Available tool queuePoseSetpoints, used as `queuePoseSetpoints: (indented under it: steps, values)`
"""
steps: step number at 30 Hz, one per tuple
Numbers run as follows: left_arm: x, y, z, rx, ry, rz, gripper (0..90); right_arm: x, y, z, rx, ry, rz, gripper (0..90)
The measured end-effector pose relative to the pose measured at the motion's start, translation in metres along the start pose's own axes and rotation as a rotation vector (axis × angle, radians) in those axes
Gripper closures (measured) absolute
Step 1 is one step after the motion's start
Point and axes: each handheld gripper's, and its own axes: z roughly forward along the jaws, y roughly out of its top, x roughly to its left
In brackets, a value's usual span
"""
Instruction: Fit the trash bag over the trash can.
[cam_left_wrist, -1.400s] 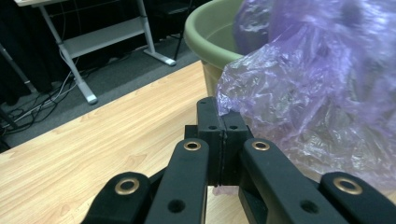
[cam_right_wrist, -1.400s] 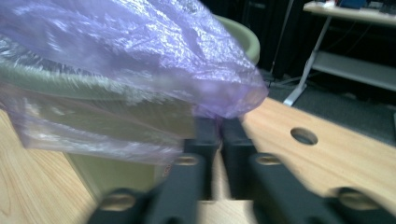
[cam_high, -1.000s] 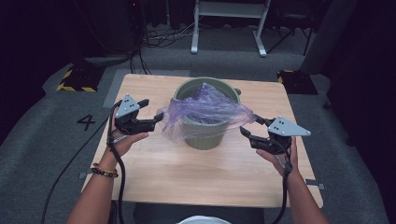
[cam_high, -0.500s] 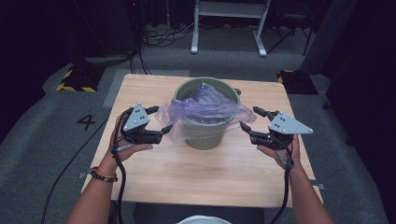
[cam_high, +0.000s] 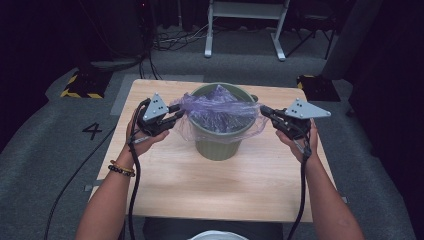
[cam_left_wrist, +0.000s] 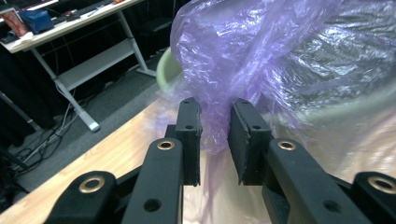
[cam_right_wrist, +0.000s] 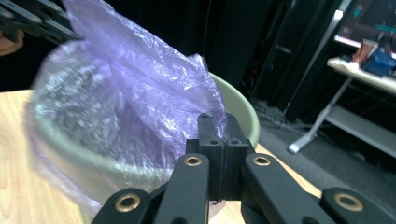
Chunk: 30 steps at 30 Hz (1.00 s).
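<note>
Both grippers' jaws have just been closing on the purple bin liner (cam_high: 220, 107). The right gripper (cam_right_wrist: 223, 140) now has its jaws pressed flat together with the film's edge nipped between them; the left gripper (cam_left_wrist: 214, 135) shows a narrow gap between its pads, a bunched fold of liner between them, and whether they truly bite it I cannot tell. Compared with a second ago, the liner sits lower and spreads wider over the green bin (cam_high: 217, 145), at the table's (cam_high: 200, 190) centre, its skirt now draping the rim from nine to three o'clock. I judge the liner nearly seated. The film is thin, crinkled, translucent; the bin is ribbed, tapered, matte plastic.
</note>
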Motion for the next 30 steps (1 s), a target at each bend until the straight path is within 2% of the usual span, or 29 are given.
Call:
queuePoseSetpoints:
  steps: [3,4,5,8,9,11,12,13,15,18,21,22,24,26,30]
  values:
    - [0.006,0.003,0.008,0.008,-0.011,-0.02,74.9,-0.011,0.0,0.011,0.027,-0.01,0.052,90.0]
    - [0.007,0.003,0.01,0.016,-0.012,-0.023,77.5,-0.019,-0.001,0.019,0.056,-0.019,0.091,90.0]
    - [0.009,0.002,0.012,0.02,-0.016,-0.034,77.5,-0.019,-0.001,0.019,0.056,-0.019,0.091,90.0]
    - [0.012,-0.004,0.018,0.023,-0.009,-0.063,75.6,-0.029,-0.008,0.031,0.09,-0.014,0.164,90.0]
    - [0.012,-0.005,0.017,0.016,-0.005,-0.081,72.4,-0.03,-0.011,0.033,0.097,-0.013,0.175,90.0]
    - [0.015,-0.009,0.014,0.01,0.008,-0.134,53.9,-0.031,-0.015,0.036,0.113,-0.006,0.191,90.0]
    - [0.016,-0.01,0.011,0.004,-0.015,-0.156,41.8,-0.03,-0.017,0.037,0.119,-0.005,0.194,90.0]
    - [0.014,-0.012,0.007,-0.009,-0.025,-0.163,33.9,-0.03,-0.019,0.038,0.123,-0.002,0.195,90.0]
    - [0.004,-0.017,-0.006,-0.03,-0.017,-0.122,27.0,-0.029,-0.02,0.037,0.125,0.005,0.195,90.0]
    - [-0.009,-0.025,-0.022,-0.021,-0.045,-0.087,19.0,-0.026,-0.019,0.033,0.125,0.007,0.186,90.0]
    - [-0.023,-0.035,-0.033,-0.037,-0.076,-0.113,17.6,-0.025,-0.018,0.031,0.128,0.01,0.175,90.0]
    - [-0.027,-0.037,-0.034,-0.033,-0.083,-0.107,17.4,-0.023,-0.017,0.031,0.132,0.01,0.171,90.0]
    - [-0.04,-0.04,-0.031,-0.013,-0.098,-0.082,15.3,-0.022,-0.017,0.03,0.13,0.014,0.17,90.0]
    - [-0.049,-0.041,-0.024,0.005,-0.119,-0.079,15.1,-0.021,-0.016,0.031,0.137,0.016,0.164,90.0]
    - [-0.056,-0.039,-0.002,0.034,-0.097,-0.086,15.5,-0.019,-0.014,0.031,0.141,0.02,0.167,90.0]
